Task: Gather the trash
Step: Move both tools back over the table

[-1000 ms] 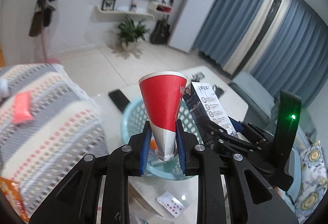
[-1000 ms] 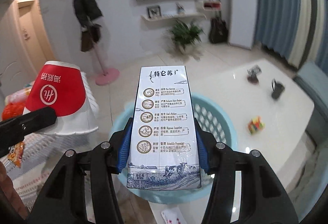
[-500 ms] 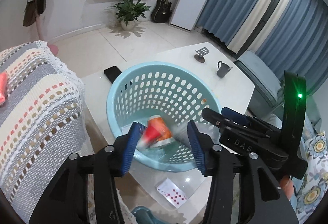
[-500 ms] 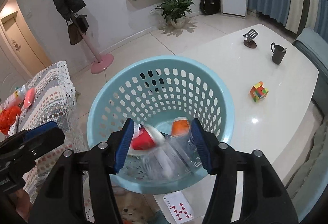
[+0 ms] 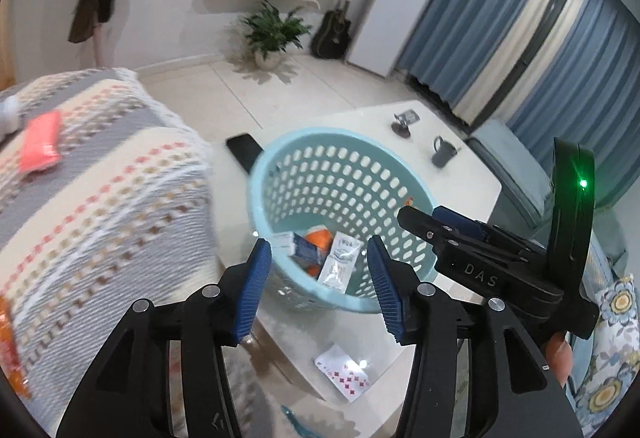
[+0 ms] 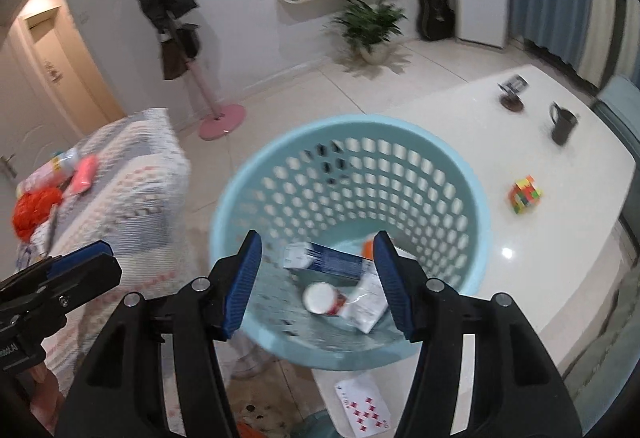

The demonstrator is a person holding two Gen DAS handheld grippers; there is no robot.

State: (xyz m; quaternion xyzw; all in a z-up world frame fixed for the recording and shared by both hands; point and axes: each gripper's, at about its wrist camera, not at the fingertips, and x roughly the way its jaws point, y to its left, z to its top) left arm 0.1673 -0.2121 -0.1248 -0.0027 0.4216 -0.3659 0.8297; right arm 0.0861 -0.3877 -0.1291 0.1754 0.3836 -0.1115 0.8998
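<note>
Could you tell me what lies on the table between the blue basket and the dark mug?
Only bare white table lies between basket and mug, shown in the right wrist view.

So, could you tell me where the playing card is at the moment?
In the right wrist view the playing card lies face up on the white table, at its near edge just in front of the blue basket, bottom centre of the picture.

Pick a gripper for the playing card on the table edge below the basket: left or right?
Right, marginally. Both the left gripper and right gripper hang open and empty above the basket; the playing card lies almost directly under the right one.
</note>
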